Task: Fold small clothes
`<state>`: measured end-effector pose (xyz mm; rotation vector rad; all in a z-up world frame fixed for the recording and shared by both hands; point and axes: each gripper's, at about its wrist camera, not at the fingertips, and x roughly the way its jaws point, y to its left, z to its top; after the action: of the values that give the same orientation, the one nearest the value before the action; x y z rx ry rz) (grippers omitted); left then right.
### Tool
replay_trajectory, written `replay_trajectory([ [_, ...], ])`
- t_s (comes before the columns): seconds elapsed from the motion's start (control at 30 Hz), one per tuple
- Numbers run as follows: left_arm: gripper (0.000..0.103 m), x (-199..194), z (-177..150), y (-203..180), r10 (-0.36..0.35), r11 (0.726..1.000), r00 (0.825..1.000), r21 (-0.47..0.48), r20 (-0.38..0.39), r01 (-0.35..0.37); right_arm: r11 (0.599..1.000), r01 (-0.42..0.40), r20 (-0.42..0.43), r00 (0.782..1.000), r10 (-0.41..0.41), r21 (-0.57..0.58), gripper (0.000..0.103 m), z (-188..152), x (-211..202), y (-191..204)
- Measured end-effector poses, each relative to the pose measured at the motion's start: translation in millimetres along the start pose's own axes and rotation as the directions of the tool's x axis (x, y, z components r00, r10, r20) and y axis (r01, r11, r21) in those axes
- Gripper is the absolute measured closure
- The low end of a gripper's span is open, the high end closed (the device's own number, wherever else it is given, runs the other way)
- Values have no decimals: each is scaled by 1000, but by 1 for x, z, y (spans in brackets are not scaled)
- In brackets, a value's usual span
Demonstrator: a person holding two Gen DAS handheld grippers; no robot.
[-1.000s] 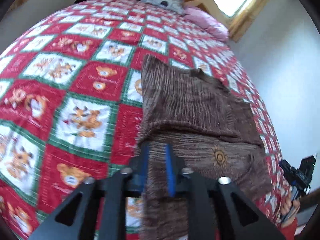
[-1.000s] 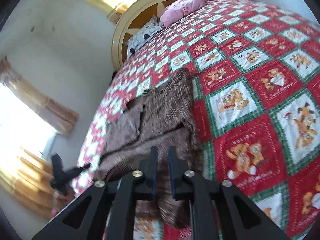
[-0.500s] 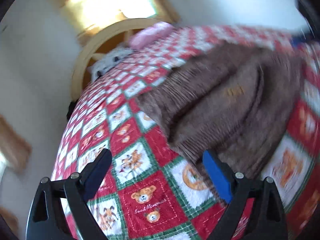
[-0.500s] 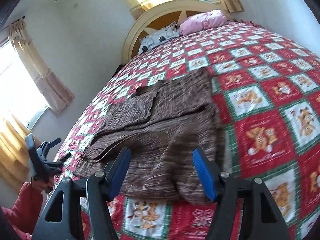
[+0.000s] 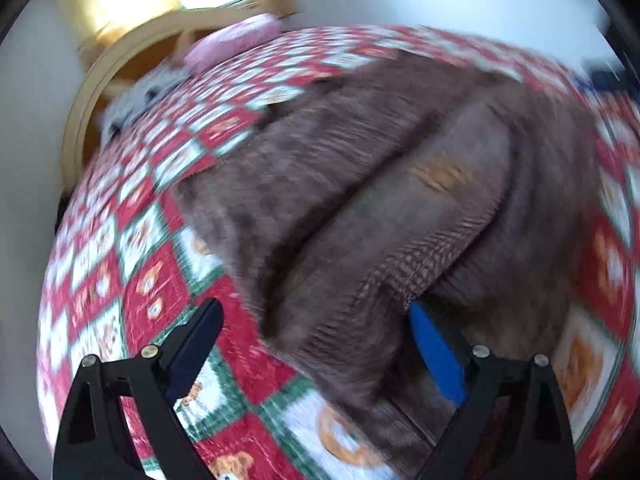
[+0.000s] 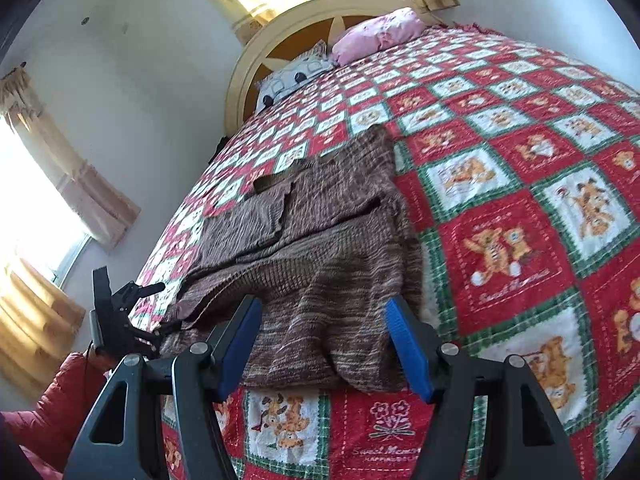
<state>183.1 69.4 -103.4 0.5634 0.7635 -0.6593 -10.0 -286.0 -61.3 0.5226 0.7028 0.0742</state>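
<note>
A brown knit sweater [image 6: 320, 240] lies folded on the red, white and green teddy-bear quilt [image 6: 500, 240]. Its near half is doubled over the rest. My right gripper [image 6: 324, 344] is open just above the sweater's near edge, and its blue pads do not press the cloth. The left wrist view is blurred. In it the sweater [image 5: 360, 200] fills the middle, with a small orange motif on it. My left gripper [image 5: 316, 344] stands wide open over the sweater's near corner, one pad over the quilt [image 5: 152, 280] and the other beside the knit.
A pink pillow [image 6: 380, 34] and a grey patterned pillow [image 6: 296, 76] rest against the arched wooden headboard [image 6: 256, 56] at the far end. Curtained windows are behind it and at the left. A red sleeve [image 6: 52, 400] shows at lower left, beside the bed's edge.
Both grippers were shut on the sweater's cloth a second ago; both have opened and let it drop flat. The left gripper has rolled and swung round, so its view has turned.
</note>
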Motion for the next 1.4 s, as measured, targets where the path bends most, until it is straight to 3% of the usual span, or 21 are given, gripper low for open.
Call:
replay_trajectory([
  [0.1,8,-3,2,30,-5,982,999,-187,35,12,1000,-9,4,1000,9,26,37,3,0,-4],
  [0.2,9,-14,-5,51,-115,926,989,-350,95,142,999,-19,1,1000,19,33,37,4,4,-4],
  [0.27,9,-24,-10,51,-167,907,975,-365,146,210,999,-31,-4,1000,31,32,37,3,7,-4],
  [0.4,9,-41,-18,33,-194,933,965,-270,175,237,999,-37,-26,999,38,33,37,0,16,-4],
  [0.57,9,-31,-21,12,-163,983,985,-79,50,167,998,-41,-39,998,43,48,37,-1,19,-7],
  [0.7,9,-26,-25,-3,-171,984,985,49,-28,172,998,-37,-29,999,38,52,37,0,14,-8],
  [0.83,7,-6,-18,-12,-120,985,990,118,-71,128,997,-33,-29,999,35,66,37,1,14,-11],
  [1.0,10,6,3,-2,-135,990,991,25,-19,136,997,-26,-30,999,28,70,37,0,11,-13],
  [1.07,30,10,3,5,-188,981,982,-46,-6,188,997,-24,-25,999,26,77,37,-1,9,-15],
  [1.13,47,20,-3,16,-261,952,965,-170,-6,256,996,-23,-20,999,25,82,37,-1,8,-18],
  [1.3,64,21,-22,38,-295,868,950,-389,99,310,997,6,-19,1000,-5,72,37,1,10,-21],
  [1.4,65,20,-28,43,-308,837,944,-438,118,328,999,33,-20,999,-33,32,37,4,12,-18],
])
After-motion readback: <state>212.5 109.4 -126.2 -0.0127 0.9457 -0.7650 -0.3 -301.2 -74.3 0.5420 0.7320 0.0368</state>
